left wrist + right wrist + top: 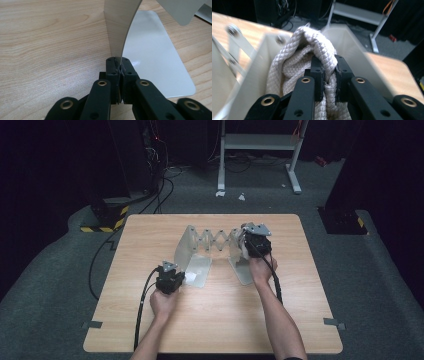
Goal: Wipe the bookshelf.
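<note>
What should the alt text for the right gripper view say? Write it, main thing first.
The right gripper is shut on a folded, quilted white cloth, held against the pale end panel of an expandable rack. Wooden table and dark floor lie beyond.

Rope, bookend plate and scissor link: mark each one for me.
rope (317, 47), right gripper view, top of the bunched loop.
bookend plate (117, 27), left gripper view, upright sheet above the tool.
scissor link (216, 240), high view, middle of the lattice.

The cloth (312, 72) runs off the bottom edge; bookend (234, 45) blurred.
</note>
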`<act>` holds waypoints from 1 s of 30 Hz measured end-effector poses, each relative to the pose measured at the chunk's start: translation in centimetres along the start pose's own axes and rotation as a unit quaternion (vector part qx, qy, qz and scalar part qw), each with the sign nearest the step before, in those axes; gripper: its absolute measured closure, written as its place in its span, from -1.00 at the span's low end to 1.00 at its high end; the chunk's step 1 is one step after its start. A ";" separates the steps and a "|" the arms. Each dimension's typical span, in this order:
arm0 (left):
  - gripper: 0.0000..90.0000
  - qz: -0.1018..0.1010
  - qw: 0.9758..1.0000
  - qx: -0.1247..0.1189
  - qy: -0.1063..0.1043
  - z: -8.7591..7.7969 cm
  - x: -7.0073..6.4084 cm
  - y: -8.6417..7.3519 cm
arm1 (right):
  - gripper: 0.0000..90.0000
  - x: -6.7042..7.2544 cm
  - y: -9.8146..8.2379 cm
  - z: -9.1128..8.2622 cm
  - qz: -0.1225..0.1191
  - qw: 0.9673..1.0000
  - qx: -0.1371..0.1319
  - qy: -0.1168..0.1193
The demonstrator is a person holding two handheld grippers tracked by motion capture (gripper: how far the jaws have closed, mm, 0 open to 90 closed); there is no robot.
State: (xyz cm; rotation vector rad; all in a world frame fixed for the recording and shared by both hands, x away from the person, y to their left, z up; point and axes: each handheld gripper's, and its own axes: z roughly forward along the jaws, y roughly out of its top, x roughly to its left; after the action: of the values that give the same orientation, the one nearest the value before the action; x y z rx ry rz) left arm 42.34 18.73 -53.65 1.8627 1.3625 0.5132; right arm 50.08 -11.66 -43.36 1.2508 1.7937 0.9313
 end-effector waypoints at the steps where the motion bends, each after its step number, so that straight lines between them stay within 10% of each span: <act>1: 0.93 0.000 1.000 0.000 -0.001 0.0 0.0 0.0 | 0.79 -0.1 -0.3 0.2 0.005 1.000 0.004 0.001; 9: 0.93 0.001 1.000 -0.001 0.001 0.0 -0.1 0.0 | 0.78 -0.4 -3.1 3.4 0.029 0.997 0.058 0.035; 15: 0.93 0.001 1.000 0.000 0.001 0.0 -0.1 0.0 | 0.79 -0.4 -6.5 5.5 0.060 0.986 0.128 0.086; 30: 0.93 0.000 1.000 -0.002 0.022 0.1 -0.6 0.0 | 0.77 0.5 -8.0 4.9 0.005 0.986 0.107 0.129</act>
State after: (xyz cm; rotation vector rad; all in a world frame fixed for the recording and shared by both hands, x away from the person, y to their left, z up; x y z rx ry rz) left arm 42.17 18.12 -53.62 1.8591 1.3889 0.5599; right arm 50.95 -12.59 -52.66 1.3181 2.1387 0.9617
